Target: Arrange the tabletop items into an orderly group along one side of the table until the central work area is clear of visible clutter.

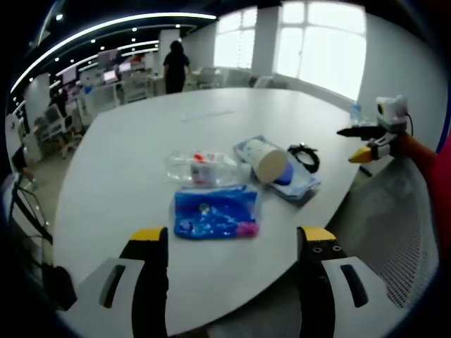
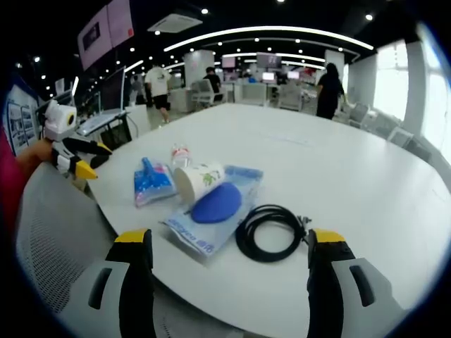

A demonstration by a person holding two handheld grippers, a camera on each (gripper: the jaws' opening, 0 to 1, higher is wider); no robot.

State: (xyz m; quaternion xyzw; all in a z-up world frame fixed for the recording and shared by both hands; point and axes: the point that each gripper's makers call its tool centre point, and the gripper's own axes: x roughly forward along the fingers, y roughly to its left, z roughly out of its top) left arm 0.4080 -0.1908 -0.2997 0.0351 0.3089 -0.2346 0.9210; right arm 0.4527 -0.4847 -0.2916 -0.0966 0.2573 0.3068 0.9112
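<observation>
A white table (image 1: 141,134) carries a small cluster of items. In the left gripper view a blue packet (image 1: 215,211) lies nearest, just ahead of my open left gripper (image 1: 232,239). Behind it lie a clear plastic bottle (image 1: 204,169) on its side, a tipped paper cup (image 1: 264,158) on a light-blue pouch (image 1: 299,184), and a black cable (image 1: 304,155). My right gripper (image 1: 356,143) hovers open off the table's right edge. In the right gripper view the coiled cable (image 2: 271,232) sits closest to my right gripper (image 2: 230,239), with the pouch (image 2: 204,236), cup (image 2: 199,179), blue packet (image 2: 153,182) and bottle (image 2: 181,156) beyond. The left gripper (image 2: 95,158) is at the left.
A grey mesh chair (image 1: 394,218) stands at the table's near edge, between the two grippers; its back (image 2: 56,218) is in the right gripper view too. The far half of the table (image 2: 338,162) is bare white surface. People and desks (image 2: 211,81) stand far behind.
</observation>
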